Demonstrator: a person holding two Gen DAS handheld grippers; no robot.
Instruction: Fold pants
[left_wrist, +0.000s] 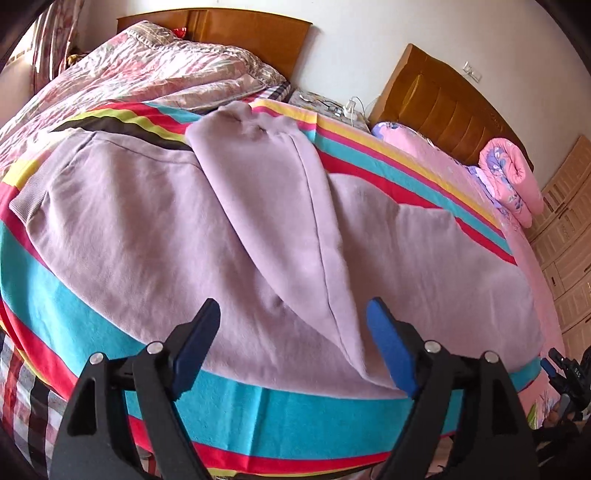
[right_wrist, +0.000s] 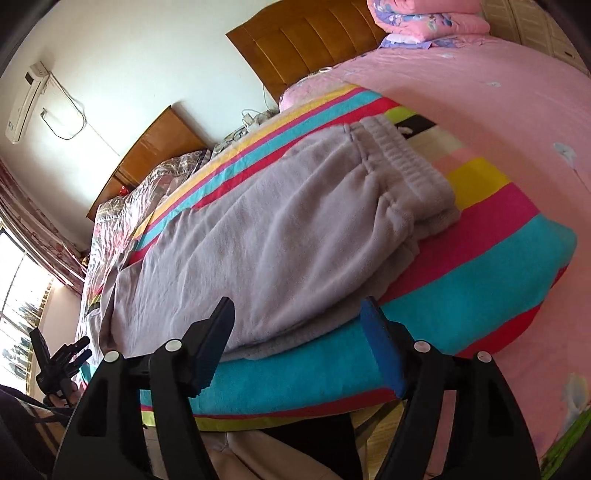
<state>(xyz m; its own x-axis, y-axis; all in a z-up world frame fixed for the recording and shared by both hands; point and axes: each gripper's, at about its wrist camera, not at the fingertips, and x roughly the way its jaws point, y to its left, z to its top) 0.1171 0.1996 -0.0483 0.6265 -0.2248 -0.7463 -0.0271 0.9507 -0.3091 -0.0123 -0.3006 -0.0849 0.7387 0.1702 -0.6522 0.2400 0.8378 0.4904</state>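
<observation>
Lilac fleece pants (left_wrist: 258, 229) lie across a striped blanket (left_wrist: 288, 413) on the bed. One leg is folded over and runs diagonally up the middle. A ribbed cuff (left_wrist: 27, 201) shows at the left. My left gripper (left_wrist: 293, 343) is open and empty, hovering just above the near edge of the pants. In the right wrist view the pants (right_wrist: 258, 240) lie flat with the elastic waistband (right_wrist: 410, 162) at the far right. My right gripper (right_wrist: 299, 332) is open and empty at the near edge of the pants.
A floral quilt (left_wrist: 147, 70) lies bunched at the back left. A rolled pink quilt (left_wrist: 513, 177) sits by the wooden headboard (left_wrist: 443, 99). The pink sheet (right_wrist: 498, 96) spreads to the right. The other gripper (right_wrist: 55, 362) shows at the left edge near the window.
</observation>
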